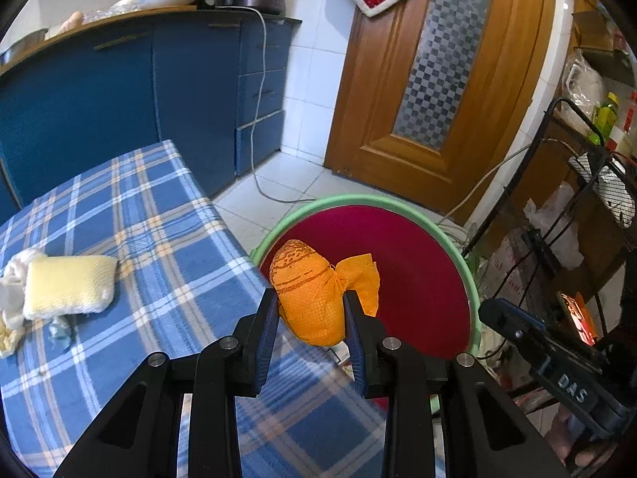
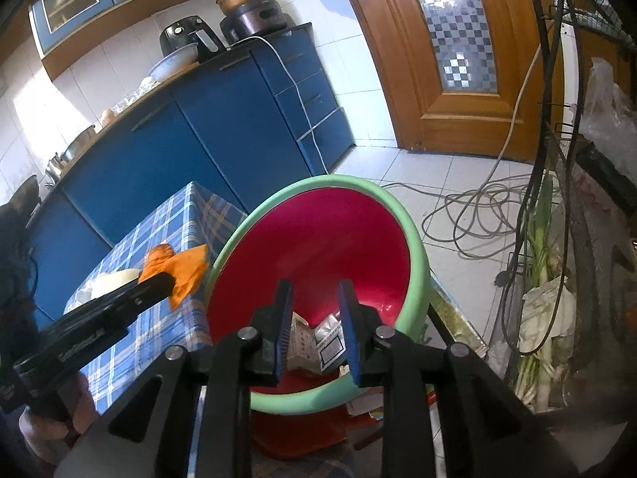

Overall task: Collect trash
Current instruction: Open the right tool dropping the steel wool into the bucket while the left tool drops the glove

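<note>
Clamping orange wrapper [image 1: 314, 298], left tongs [image 1: 310, 304] hang over bin [image 1: 473, 298]; right tongs [image 2: 314, 298] apart, empty.

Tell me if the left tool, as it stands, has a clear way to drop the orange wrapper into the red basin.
Probably yes. The left tool grips the orange wrapper right at the red basin's green rim; nothing blocks the opening, and the right tool hangs open over its near side.

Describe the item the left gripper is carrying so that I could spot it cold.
Start at the blue plaid tablecloth and follow its edge to the red bin with a green rim. Over that edge, the left gripper clamps an orange twisted-shut wrapper, the only orange thing there.
</note>
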